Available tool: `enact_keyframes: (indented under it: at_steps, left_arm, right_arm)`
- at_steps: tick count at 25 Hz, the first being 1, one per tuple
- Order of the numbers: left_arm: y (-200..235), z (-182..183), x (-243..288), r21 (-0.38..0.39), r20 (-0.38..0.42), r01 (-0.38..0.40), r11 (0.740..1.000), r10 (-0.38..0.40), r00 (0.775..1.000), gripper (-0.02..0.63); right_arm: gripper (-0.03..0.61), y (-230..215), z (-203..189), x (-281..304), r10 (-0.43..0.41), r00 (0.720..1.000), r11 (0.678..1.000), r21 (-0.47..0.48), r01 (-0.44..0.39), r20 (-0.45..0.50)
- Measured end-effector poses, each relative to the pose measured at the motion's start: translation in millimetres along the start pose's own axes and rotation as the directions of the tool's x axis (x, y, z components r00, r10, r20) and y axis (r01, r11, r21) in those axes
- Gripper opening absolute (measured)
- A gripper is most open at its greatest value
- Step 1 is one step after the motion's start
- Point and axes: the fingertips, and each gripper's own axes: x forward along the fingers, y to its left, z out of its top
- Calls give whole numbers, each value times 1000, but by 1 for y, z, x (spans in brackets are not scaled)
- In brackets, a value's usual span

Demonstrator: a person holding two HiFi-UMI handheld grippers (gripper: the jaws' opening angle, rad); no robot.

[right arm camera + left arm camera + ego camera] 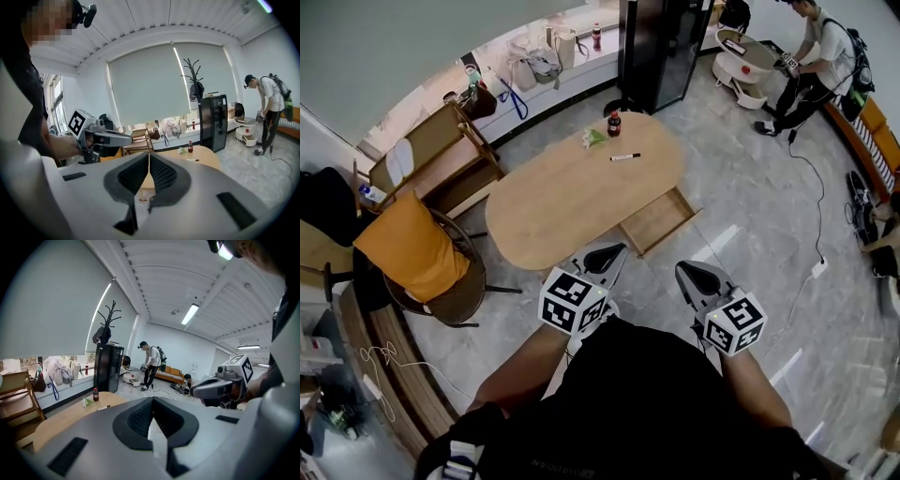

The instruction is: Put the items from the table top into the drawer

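Pressed together and empty, the left hand-held gripper [605, 255] and right hand-held gripper [701, 277] should spread before reaching the dark red-capped bottle [614, 123], black marker [625, 157] and green packet [594, 138] at the oval wooden desk's [572, 202] upper-centre end.

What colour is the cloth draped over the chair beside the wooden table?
Orange. The cloth shows best in the head view.

No legible text, no readable labels

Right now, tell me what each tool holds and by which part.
Nothing. The left tool and the right tool are both shut and empty.
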Motion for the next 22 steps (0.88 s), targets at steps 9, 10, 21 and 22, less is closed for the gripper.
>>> enact_keyframes:
  at_steps: [9,10,21,22]
  left_arm:
    - [73,14,27,-25,-6,-65,998,65,998,2]
    - [80,11,29,-30,-17,-80,996,80,997,2]
    - [147,6,82,-111,-78,-268,957,261,962,2]
    - [155,8,92,-123,-83,-291,949,283,956,2]
  right_arm:
    - [5,-44,24,69,31,998,1000,-3,-31,-48]
    - [5,-49,26,77,37,998,999,-5,-37,-50]
    - [5,-137,43,164,172,979,981,-69,-180,-112]
    - [5,-150,43,175,184,974,976,-89,-196,-129]
